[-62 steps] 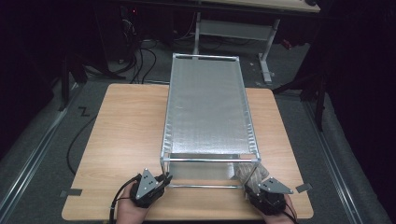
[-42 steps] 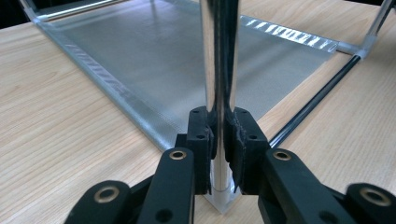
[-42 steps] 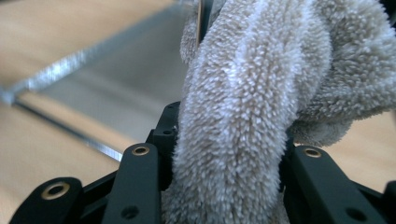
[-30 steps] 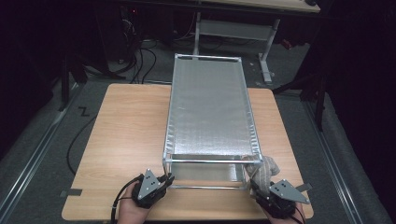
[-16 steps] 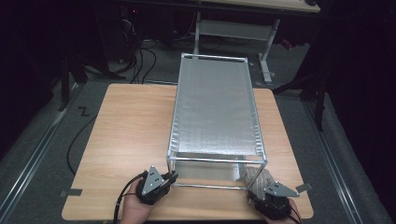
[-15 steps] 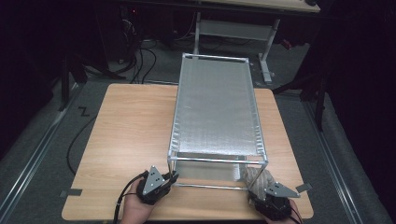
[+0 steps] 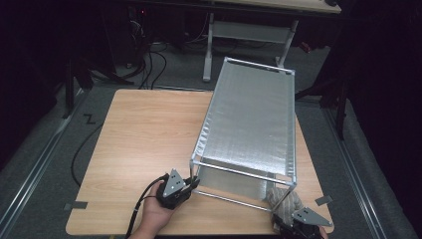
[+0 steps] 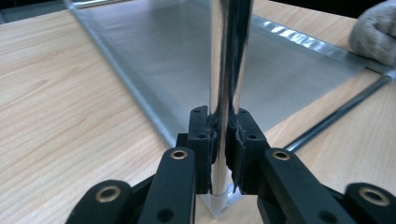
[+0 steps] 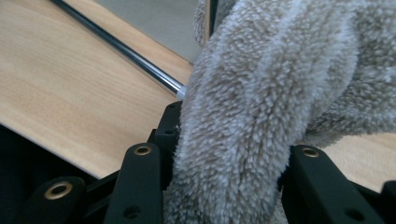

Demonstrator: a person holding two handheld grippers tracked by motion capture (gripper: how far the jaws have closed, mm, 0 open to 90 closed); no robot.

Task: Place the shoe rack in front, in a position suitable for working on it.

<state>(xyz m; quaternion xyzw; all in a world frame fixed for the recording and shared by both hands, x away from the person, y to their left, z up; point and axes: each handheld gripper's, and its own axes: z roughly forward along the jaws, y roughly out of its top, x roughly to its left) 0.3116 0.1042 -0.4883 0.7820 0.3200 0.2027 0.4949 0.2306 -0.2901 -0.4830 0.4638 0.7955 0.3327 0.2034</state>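
Closest to the person, the right gripper (image 7: pixel 297 224) sits at the near right corner of the table (image 7: pixel 144 129) with its jaws squeezed on a fluffy grey cloth (image 9: pixel 261 107), and the cloth is bunched up against the near right leg of the metal rack (image 7: pixel 249 119). The cloth is soft and squashy, so it bends any way and is easy to hold in a thick fold. A little further in, the left gripper (image 8: pixel 223 140) has its jaws clamped tight on the shiny leg (image 8: pixel 225 65) at the near left corner of the rack. That leg is hard, round and smooth, so I think it could slip or spin in the jaws; low down near the foot looks like the safest place to hold it. Beyond that, the rack stands on the right half of the table and runs away to the far edge, turned a bit crooked. It looks stiff and light, with thin bars and a mesh top
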